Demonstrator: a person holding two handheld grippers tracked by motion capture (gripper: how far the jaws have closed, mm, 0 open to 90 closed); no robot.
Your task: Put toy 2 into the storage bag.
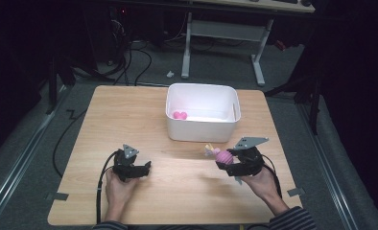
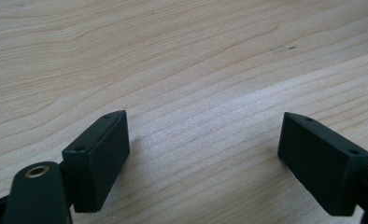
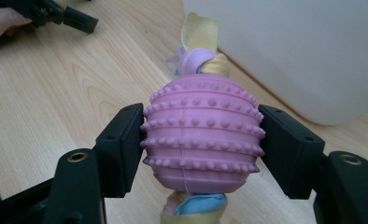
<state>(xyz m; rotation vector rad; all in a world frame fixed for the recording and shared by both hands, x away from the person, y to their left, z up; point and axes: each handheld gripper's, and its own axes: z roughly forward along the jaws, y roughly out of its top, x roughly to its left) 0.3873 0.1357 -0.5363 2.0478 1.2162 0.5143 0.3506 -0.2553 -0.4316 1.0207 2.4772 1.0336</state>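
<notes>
Jaws of the right gripper (image 3: 201,140) clench the pink toy (image 3: 203,135) crosswise, its long axis pointing at the white bin (image 3: 303,51); left gripper (image 2: 203,154) released.

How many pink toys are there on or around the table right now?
2. One pink ribbed ball toy is gripped in the right claw near the white tub; a smaller pink toy lies inside the tub. The tub's near wall may hide more.

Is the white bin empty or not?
Not empty. The white bin holds a small pink thing on its floor, at its left side.
</notes>
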